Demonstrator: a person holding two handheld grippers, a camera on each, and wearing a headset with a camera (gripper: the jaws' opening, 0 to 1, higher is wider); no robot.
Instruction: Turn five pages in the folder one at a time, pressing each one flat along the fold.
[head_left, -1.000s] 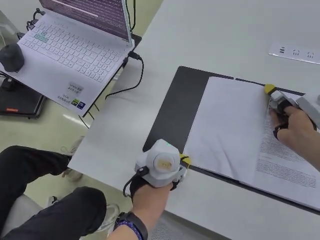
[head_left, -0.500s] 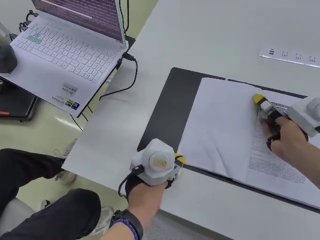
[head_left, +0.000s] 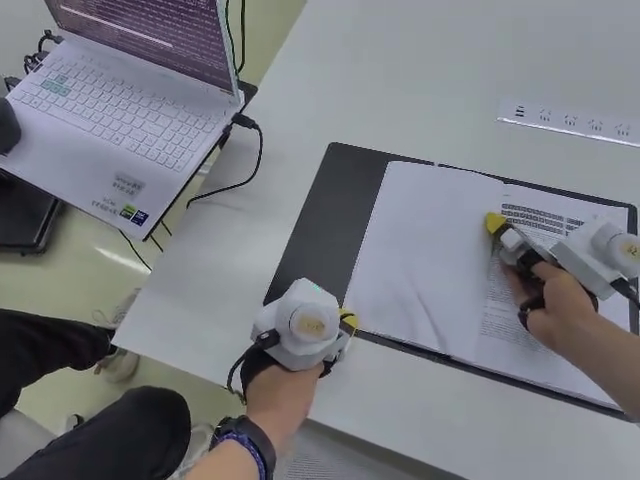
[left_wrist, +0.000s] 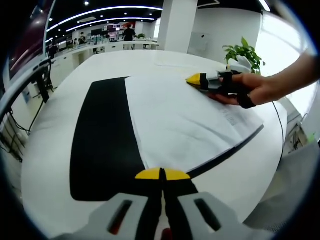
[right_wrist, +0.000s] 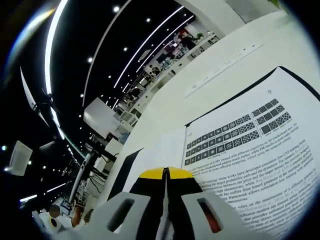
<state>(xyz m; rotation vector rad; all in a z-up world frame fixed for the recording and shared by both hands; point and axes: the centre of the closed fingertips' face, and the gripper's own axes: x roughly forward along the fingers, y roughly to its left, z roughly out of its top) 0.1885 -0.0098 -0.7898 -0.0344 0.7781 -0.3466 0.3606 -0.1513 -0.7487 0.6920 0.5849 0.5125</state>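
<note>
The folder (head_left: 330, 215) lies open on the desk (head_left: 420, 80). With both sets of fingers clenched, we slide the right gripper (head_left: 495, 224) slowly down the fold (head_left: 478, 300). The left gripper (head_left: 345, 320) steadies the near edge.

White laptop (head_left: 120, 110) far left, lid open, screen lit with text lines, stickers at its near corner. It sits on a black stand (head_left: 20, 215) off the left edge of the surface (head_left: 400, 70). Dark round object (head_left: 6, 122) at the left border beside the keyboard, can't tell what. Black cable (head_left: 235, 165) plugged into the laptop's right side, looping across the surface edge. White power strip (head_left: 570, 123) far right on the surface. Pale floor (head_left: 70, 290) below left. Green plant (left_wrist: 243, 52) past the far end. Ceiling light strips (right_wrist: 100, 60) overhead, open office desks behind.
</note>
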